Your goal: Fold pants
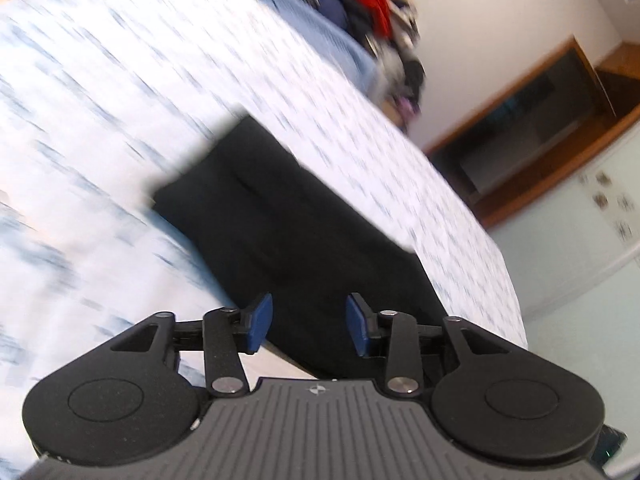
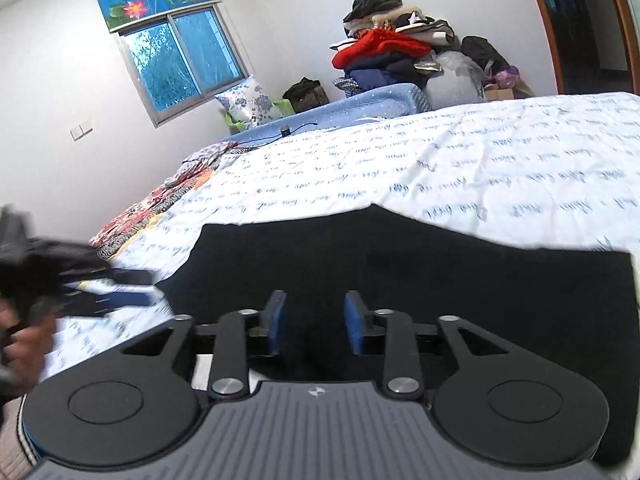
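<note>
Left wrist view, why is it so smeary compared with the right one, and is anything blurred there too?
Left wrist view: motion blur streaks the bedsheet and clothes pile, while the left gripper stays sharp. Right wrist view: mostly crisp, with the black pants clear, but the other gripper at the left edge is smeared. Both bend straight lines, fisheye style.

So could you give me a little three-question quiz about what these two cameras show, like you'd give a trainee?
1. True or false: the right gripper is clamped on the black pants.
2. What do the pants lie on?
A. a wooden floor
B. the printed bedsheet
C. a chair
3. Fill in: the pads of the left gripper are coloured ____.

Key:
1. False; its jaws stand apart with nothing between them.
2. B
3. Blue
</note>
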Motion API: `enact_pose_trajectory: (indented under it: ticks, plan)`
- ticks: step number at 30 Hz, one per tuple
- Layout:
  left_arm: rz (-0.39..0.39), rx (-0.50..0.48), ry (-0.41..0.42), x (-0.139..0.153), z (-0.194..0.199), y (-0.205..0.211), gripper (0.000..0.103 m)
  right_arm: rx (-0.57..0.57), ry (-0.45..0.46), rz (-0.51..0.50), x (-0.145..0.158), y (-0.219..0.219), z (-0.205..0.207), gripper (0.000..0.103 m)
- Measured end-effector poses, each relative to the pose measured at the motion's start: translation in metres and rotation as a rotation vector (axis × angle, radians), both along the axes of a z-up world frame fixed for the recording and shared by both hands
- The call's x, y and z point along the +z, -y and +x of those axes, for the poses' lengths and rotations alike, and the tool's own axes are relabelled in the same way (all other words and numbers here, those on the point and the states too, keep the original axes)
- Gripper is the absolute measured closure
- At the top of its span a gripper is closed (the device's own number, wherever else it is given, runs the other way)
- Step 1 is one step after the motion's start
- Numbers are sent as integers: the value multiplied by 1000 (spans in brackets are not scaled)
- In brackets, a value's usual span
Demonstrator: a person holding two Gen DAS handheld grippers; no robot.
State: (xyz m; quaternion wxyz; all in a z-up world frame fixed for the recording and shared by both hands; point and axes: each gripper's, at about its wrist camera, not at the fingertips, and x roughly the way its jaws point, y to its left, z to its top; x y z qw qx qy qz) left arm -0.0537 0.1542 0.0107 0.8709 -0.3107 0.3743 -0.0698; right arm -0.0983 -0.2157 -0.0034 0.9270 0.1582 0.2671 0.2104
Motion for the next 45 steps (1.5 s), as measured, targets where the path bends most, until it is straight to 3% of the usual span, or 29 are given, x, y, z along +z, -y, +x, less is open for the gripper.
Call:
enact_pose_trajectory:
  ticks: [2, 4, 5, 6, 9, 12, 15, 19, 23, 32, 38, 40, 42, 45]
  plan:
    - [-5, 63, 10, 3, -10, -20, 50, 15, -47, -59, -9, -16, 24, 40]
    - [-25, 91, 5, 1, -16, -36, 50, 81, -167, -117, -31, -34, 44, 38]
    - [-32, 103, 2, 0, -18, -40, 50, 82, -178, -142, -39, -39, 46, 37]
    - [-40, 110, 5, -1, -23, -46, 50, 81, -126, -152, -37, -40, 40, 34]
    - [-81, 113, 2, -12, -22, -58, 46, 61, -132, -179, -25, -43, 33, 33]
    - [-167, 142, -41, -34, -9, -66, 45, 62, 14, -229, -3, -53, 18, 33]
    - [-270, 186, -94, -58, 4, -76, 45, 103, 136, -345, 9, -76, 5, 33]
    - [-375, 215, -132, -75, 16, -88, 45, 168, 159, -432, 7, -103, -1, 33]
    - [-324, 237, -120, -74, 25, -94, 45, 218, 128, -491, -9, -129, 3, 33]
    - [-88, 188, -17, -67, 27, -73, 40, 350, 169, -617, -34, -178, 10, 33]
    - [-130, 193, 77, -76, 26, -81, 35, 370, 299, -683, -22, -227, 31, 33]
    - [-100, 180, 121, -82, 22, -78, 35, 396, 341, -735, -25, -247, 38, 33]
    - [-13, 149, 174, -82, 16, -68, 35, 433, 350, -791, -33, -266, 46, 33]
    - [62, 130, 183, -78, 18, -56, 31, 485, 378, -844, -44, -284, 55, 33]
